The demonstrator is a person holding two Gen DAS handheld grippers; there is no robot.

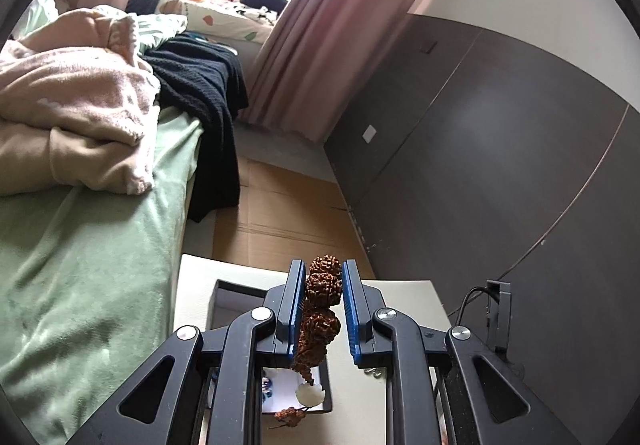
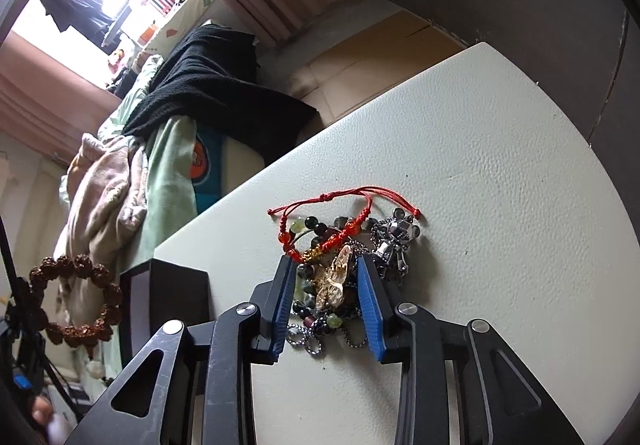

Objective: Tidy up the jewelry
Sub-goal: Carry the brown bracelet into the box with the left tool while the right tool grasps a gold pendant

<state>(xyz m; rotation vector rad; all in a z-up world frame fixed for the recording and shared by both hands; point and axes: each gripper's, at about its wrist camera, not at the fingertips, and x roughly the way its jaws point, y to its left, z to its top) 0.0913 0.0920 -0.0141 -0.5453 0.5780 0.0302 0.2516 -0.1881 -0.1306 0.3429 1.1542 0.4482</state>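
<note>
Left wrist view: left gripper [image 1: 323, 301] pinching brown seed-bead bracelet [image 1: 320, 309] between blue pads; loop hanging toward 6 o'clock over open black box [image 1: 224, 297] on white table [image 1: 404, 305], likely for drop-in.

Right wrist view: right gripper [image 2: 325, 303] straddling jewelry pile [image 2: 340, 269] at centre; gold pendant [image 2: 334, 281] between jaws, pad contact unclear. Red cord bracelet [image 2: 344, 205] lying at 12 o'clock. Same brown bracelet hanging at 9 o'clock.

no text, label, brand or number can be read in either view.
</note>
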